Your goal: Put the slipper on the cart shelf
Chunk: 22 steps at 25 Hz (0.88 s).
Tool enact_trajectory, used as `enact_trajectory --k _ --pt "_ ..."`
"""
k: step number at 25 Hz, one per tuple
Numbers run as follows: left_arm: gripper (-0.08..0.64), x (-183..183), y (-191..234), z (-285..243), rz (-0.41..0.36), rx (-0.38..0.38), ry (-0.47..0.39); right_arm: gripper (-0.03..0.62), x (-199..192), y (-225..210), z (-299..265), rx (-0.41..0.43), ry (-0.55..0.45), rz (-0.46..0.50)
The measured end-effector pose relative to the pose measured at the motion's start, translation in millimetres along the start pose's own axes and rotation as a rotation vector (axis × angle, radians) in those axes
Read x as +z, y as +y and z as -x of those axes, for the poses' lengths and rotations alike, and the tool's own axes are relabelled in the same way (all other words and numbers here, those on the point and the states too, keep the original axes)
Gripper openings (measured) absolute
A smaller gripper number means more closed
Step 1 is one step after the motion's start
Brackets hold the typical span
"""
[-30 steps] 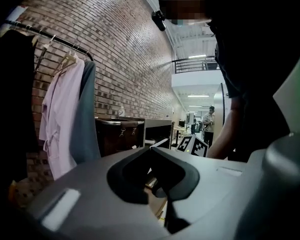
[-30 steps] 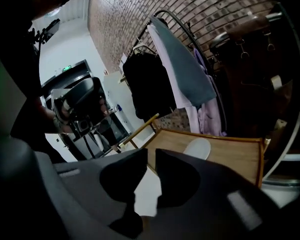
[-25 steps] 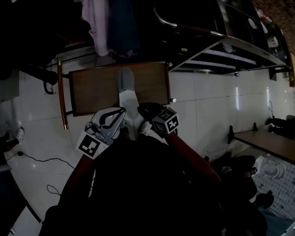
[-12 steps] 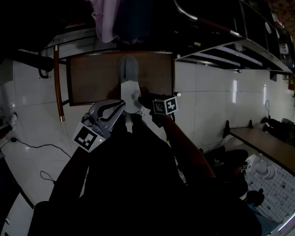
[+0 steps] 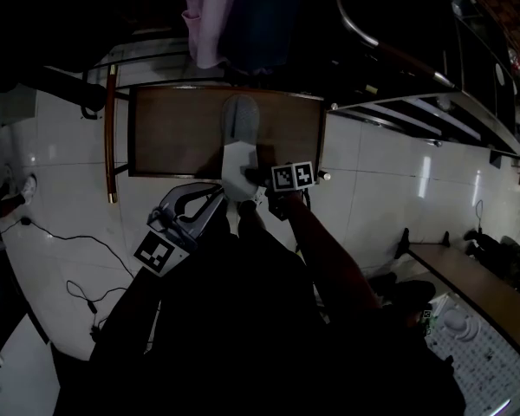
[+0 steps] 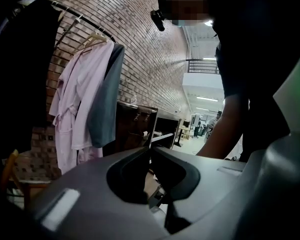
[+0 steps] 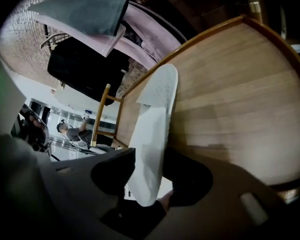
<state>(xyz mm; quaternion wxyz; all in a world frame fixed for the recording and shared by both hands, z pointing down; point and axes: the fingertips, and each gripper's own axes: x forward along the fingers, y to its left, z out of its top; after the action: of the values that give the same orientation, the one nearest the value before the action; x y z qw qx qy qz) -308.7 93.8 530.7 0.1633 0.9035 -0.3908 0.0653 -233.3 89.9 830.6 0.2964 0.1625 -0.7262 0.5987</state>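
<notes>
A flat white slipper (image 7: pixel 155 109) is laid on the smooth wooden shelf (image 7: pixel 230 99); the right gripper (image 7: pixel 152 156) jaws have just been spread round its heel; the left gripper (image 6: pixel 150 141) jaws are pressed together.

The slipper (image 7: pixel 155 114) looked like soft, matt white cloth with a finely textured toe. The cart shelf (image 7: pixel 230 94) was brown wood with visible grain and a dull sheen. The floor (image 5: pixel 373 189) was glossy white tile. The left gripper (image 6: pixel 150 151) was smooth, matt grey plastic, the brick wall (image 6: pixel 150 49) rough.
</notes>
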Motion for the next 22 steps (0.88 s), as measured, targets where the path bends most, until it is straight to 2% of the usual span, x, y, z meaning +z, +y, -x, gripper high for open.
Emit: enact_trajectory --k 2,4,6,15,22 --pt "0.014 -3 0 2 0.009 0.015 0.011 0.181 0 -4 -2 -0.007 0.011 -0.004" --pt "0.014 -6 0 5 0.014 0.029 0.017 0.095 0 -3 -3 0.007 0.012 -0.009" --pt "0.014 -7 0 7 0.013 0.039 0.017 0.070 2 1 -1 0.038 0.000 -0.022" --pt "0.014 2 -10 8 -0.012 0.032 0.001 0.060 -4 38 34 0.125 -0.076 0.009" --pt "0.014 33 -16 8 -0.048 0.020 -0.049 0.060 -2 103 81 0.195 -0.168 0.124"
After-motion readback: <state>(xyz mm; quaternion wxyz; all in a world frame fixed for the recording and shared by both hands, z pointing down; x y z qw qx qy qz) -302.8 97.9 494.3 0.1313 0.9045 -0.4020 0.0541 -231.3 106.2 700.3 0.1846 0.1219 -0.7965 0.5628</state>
